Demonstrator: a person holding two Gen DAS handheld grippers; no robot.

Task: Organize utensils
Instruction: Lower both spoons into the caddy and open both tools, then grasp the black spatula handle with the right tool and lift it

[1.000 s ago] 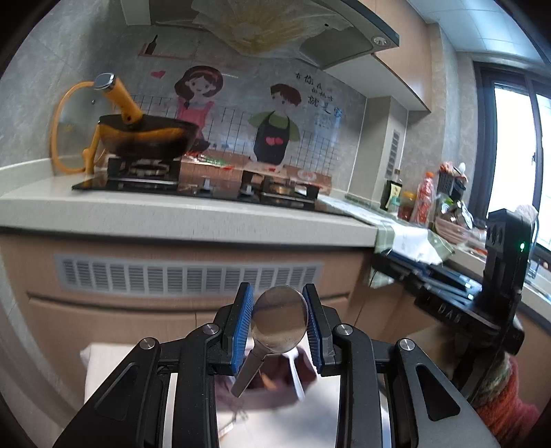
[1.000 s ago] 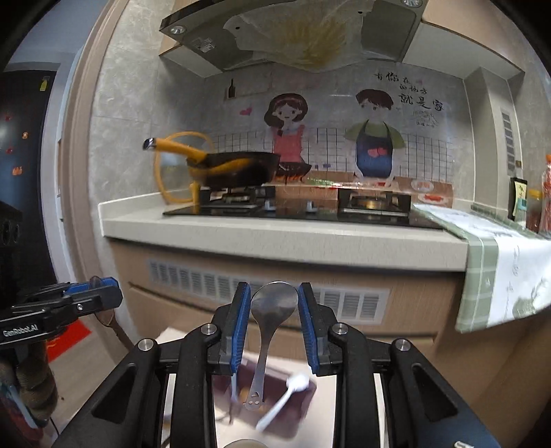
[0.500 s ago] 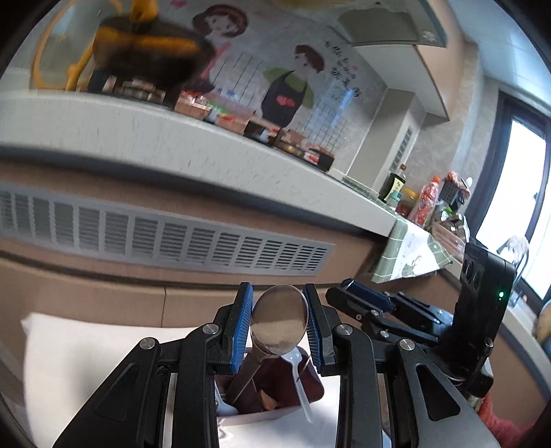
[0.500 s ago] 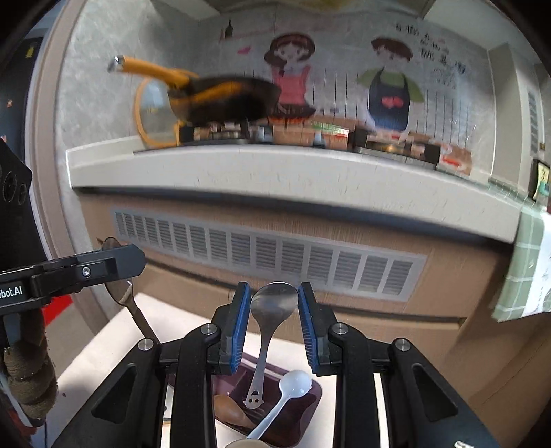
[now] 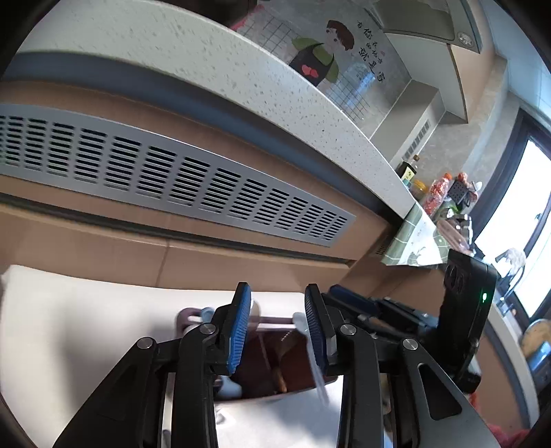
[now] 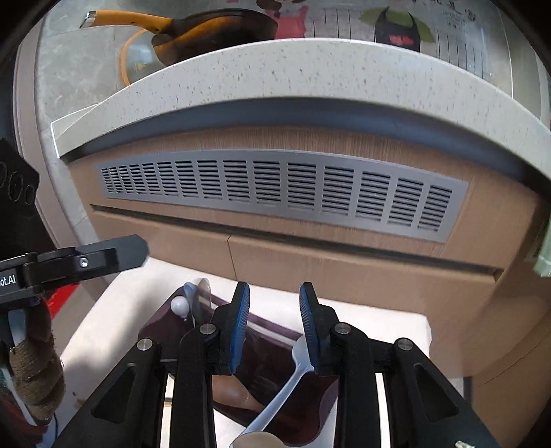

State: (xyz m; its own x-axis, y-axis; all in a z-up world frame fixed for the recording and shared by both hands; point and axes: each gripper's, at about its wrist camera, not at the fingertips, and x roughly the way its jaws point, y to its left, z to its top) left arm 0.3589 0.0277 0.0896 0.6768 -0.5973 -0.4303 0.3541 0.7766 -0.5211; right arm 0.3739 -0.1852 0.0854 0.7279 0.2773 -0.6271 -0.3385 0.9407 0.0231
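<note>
A dark maroon utensil tray [image 6: 275, 348] sits on a white table [image 6: 372, 320] below both grippers; it also shows in the left wrist view [image 5: 292, 358]. It holds a white plastic spoon [image 6: 286, 382], a wooden spoon [image 6: 234, 393] and metal spoons [image 6: 201, 296] at its far left end. My right gripper [image 6: 273, 306] is open and empty above the tray. My left gripper [image 5: 277, 317] is open and empty above the tray; its finger shows at the left of the right wrist view [image 6: 103, 255].
A kitchen counter [image 6: 310, 79] with a grey vent grille [image 6: 275, 186] stands just behind the table. A pan with an orange handle [image 6: 193, 31] sits on top. Bottles and jars [image 5: 437, 189] stand at the far right of the counter.
Both grippers tilted down towards the tray. Each held a metal spoon between its fingers before; now both stand open with no spoon between them, and metal spoons lie in the tray.
</note>
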